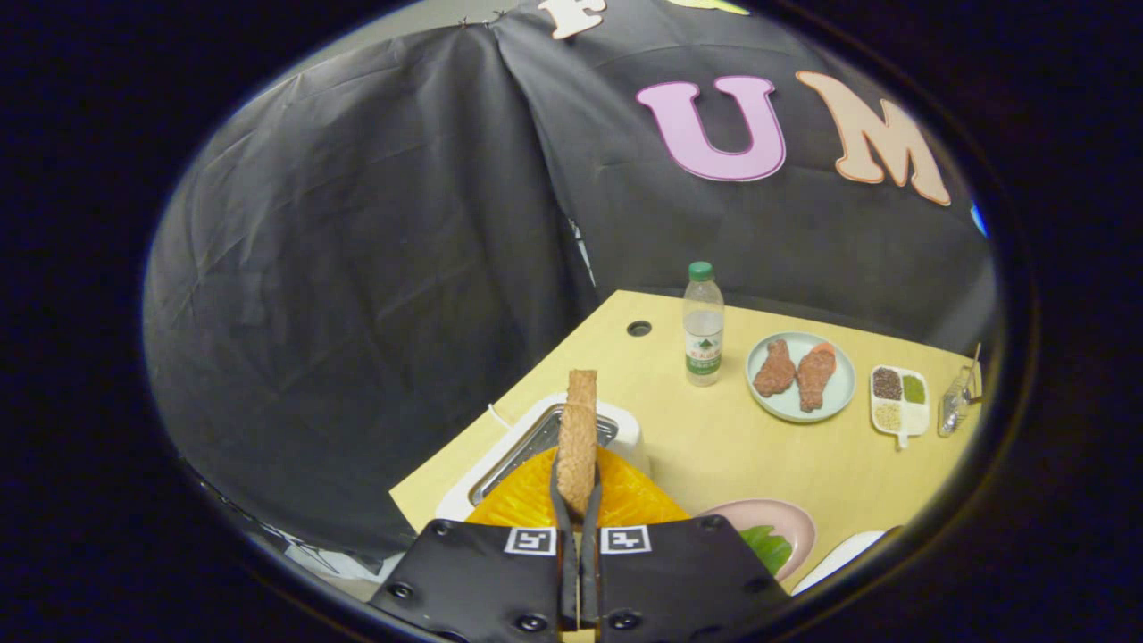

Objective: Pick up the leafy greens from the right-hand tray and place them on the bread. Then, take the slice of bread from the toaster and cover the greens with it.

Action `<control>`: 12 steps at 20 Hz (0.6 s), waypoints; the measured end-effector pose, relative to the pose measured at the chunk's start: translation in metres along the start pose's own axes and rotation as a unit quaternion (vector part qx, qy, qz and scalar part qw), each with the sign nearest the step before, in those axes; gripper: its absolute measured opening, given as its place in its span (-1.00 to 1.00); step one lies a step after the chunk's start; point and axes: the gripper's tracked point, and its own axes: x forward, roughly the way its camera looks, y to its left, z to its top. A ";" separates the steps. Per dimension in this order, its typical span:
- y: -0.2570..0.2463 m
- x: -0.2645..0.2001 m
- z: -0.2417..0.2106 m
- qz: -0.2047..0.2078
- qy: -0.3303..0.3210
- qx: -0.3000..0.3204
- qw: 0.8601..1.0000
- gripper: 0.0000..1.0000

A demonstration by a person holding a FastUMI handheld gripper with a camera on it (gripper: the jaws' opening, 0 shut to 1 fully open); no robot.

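A slice of bread (pixel 579 429) stands on edge, brown crust toward me, clamped between my two fingers (pixel 565 513). My gripper (pixel 579 511) is shut on it and holds it above the white toaster (pixel 545 433), whose slot lies just beyond the fingers. Under the slice an orange ridged thing (pixel 527 500) spreads out, partly hidden by the gripper body. To the right of the fingers sits a pink plate (pixel 786 522) with leafy greens (pixel 766 545) on it; the bread under them, if any, is hidden.
On the pale wooden table (pixel 714 446) stand a water bottle (pixel 703 326), a light plate with two pieces of meat (pixel 799 375), a small divided dish of seasonings (pixel 900 402) and a metal object (pixel 957 397) at the far right. A white rim (pixel 835 558) shows near the plate.
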 end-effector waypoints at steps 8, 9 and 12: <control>-0.052 -0.029 -0.025 -0.032 -0.015 0.047 0.998 -0.92; -0.063 -0.031 -0.034 -0.038 -0.013 0.059 0.997 -0.92; -0.082 -0.033 -0.064 -0.054 0.003 0.089 0.995 -0.92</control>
